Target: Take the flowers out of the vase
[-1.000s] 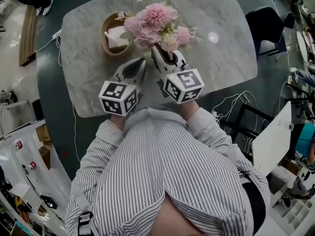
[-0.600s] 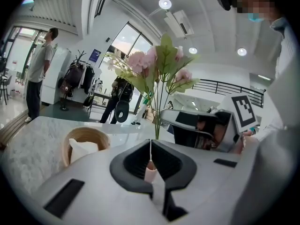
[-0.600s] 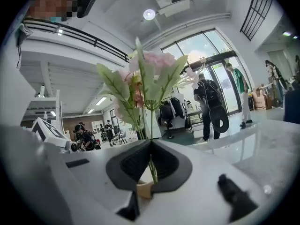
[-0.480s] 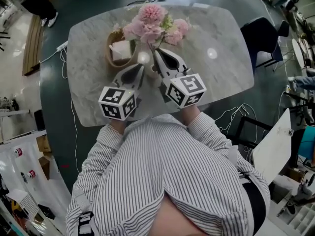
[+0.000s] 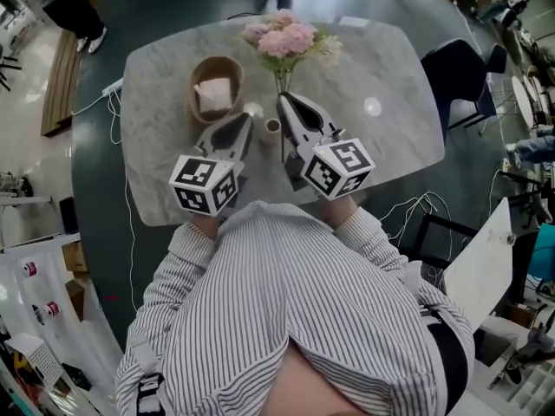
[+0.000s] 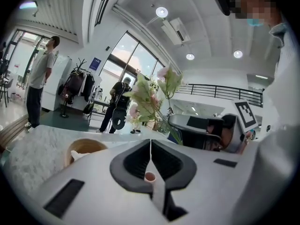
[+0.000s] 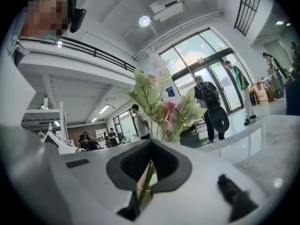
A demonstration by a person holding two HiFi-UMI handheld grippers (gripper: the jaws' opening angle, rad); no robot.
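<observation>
Now the bunch of pink and white flowers with thin green stems (image 5: 290, 40) sits higher than it did a second ago. The small pale pink vase (image 5: 272, 126) that was hidden under the blooms now shows on the grey marble bench (image 5: 381, 154).

The right claw (image 5: 283, 100) is squeezed tight on the green stems, just under the leaves. The blooms stand up past its tips, away from the person. In the right gripper view the stems run down between the jaws toward the vase mouth (image 7: 143, 191). I cannot tell if the stem ends are out of the vase yet.

The left claw (image 5: 249, 118) has its jaws pressed together with nothing in them. It hangs just beside the vase, on its left.

To do this step well, I think the right claw should keep a firm, soft squeeze and lift straight up. That way the stems do not catch the rim and tip the vase.

A round wooden bowl (image 5: 194, 89) with white paper in it sits near, further left.
</observation>
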